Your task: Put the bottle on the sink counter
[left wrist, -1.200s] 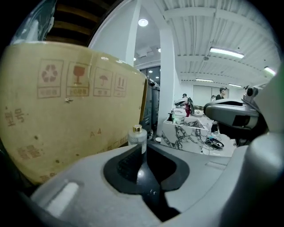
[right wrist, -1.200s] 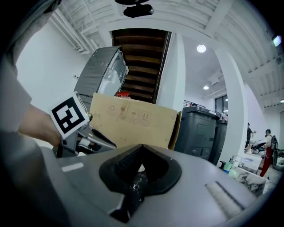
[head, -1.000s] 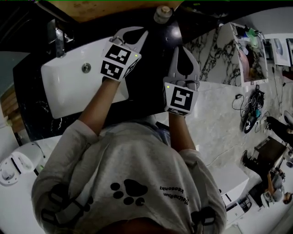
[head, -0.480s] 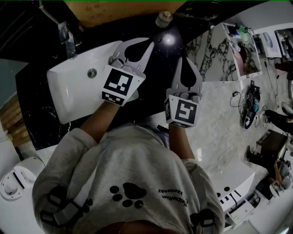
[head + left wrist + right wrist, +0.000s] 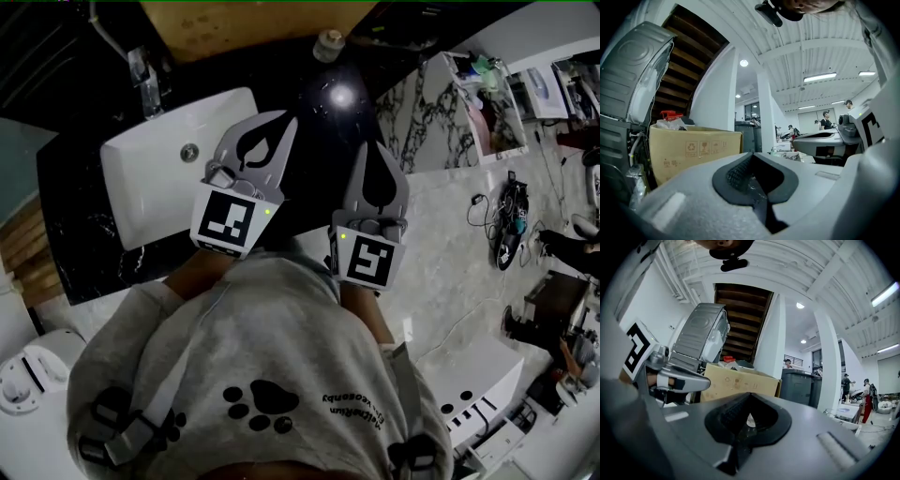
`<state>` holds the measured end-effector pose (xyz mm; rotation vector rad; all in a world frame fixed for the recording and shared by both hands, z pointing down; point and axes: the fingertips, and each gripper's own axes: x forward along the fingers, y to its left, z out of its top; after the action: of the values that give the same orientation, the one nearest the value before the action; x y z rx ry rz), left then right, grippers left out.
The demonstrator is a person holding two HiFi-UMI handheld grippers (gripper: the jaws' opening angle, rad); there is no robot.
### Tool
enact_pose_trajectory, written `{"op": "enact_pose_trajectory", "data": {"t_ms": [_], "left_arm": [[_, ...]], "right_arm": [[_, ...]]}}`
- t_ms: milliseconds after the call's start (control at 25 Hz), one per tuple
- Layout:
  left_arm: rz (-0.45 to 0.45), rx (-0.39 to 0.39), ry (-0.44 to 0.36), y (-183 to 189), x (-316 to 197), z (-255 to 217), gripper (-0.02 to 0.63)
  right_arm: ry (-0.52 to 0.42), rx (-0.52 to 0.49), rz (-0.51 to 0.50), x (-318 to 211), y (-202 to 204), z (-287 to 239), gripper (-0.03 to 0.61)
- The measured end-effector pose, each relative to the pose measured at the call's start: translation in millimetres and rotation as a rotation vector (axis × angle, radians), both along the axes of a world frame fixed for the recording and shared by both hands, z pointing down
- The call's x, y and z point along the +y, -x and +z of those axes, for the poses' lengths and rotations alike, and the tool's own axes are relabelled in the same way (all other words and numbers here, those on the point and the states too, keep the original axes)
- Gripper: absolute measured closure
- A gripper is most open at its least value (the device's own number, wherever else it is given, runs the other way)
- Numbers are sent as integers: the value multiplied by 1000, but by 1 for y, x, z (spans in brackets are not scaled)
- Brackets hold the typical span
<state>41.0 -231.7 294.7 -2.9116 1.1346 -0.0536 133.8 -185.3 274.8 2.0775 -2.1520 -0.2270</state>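
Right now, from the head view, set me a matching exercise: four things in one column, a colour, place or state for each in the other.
Things:
1. sink
2. counter
3. bottle
4. left gripper

Descriptions:
a. jaws shut, nothing between them
b. black
c. white
d. far side, near the head view's top edge

Pairs: 1-c, 2-b, 3-d, 4-a

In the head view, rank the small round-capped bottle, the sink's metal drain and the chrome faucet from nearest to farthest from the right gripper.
1. Nearest: small round-capped bottle, on the black counter just beyond the right gripper.
2. Next: metal drain, in the white sink, to the gripper's left.
3. Farthest: chrome faucet, behind the sink, farther left.
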Motion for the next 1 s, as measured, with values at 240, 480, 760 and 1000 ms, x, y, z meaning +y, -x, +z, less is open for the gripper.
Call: {"op": "enact_pose_trajectory", "data": {"t_ms": [240,480,760,1000], "left_arm": [[-36,-15,4,-7,35,6,609],[-55,-28,-16,-12,47,3,609],[-68,-32,-24,-10,50,2,609],[-69,-32,-28,-9,51,0,609]], "right_arm": [[-10,-5,-34,31,-2,3,577],[3,-32,-53,43,-10,8,577],[-4,-26,-71,45,-10,4,577],[-12,-16,-68,47,-11,1,577]]}}
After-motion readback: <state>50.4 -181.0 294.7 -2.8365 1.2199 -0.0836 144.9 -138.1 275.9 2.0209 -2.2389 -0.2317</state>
